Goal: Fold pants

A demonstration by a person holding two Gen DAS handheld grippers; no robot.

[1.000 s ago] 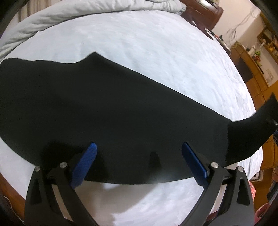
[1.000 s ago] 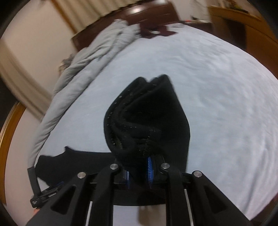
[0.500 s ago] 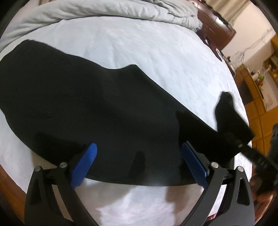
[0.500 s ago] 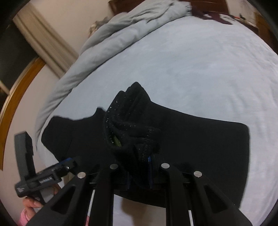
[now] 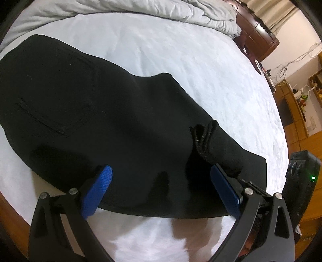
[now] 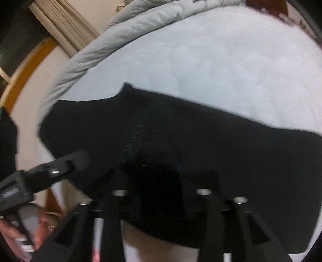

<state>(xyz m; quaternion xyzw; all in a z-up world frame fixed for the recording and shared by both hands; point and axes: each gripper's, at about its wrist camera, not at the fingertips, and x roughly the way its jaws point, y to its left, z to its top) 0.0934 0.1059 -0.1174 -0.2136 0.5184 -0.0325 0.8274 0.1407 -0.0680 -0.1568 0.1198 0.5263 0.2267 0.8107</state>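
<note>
Black pants (image 5: 124,121) lie folded across a white bed while two handheld grippers hover over their near edge.

At the bottom of the left wrist view, the left gripper (image 5: 161,189) stands released, its blue pads (image 5: 96,189) wide apart above the near hem, gripping nothing. In the blurred right wrist view, the right gripper (image 6: 161,201) is opening, with dark cloth of the pants (image 6: 181,151) still between its fingers; whether the pads press it cannot be told. A hand (image 6: 24,227) shows at lower left there. A bunched cuff (image 5: 203,137) rests on the pants at centre right. Beyond, the white sheet (image 5: 181,52) spreads to a grey duvet (image 5: 161,10) along the top edge.
</note>
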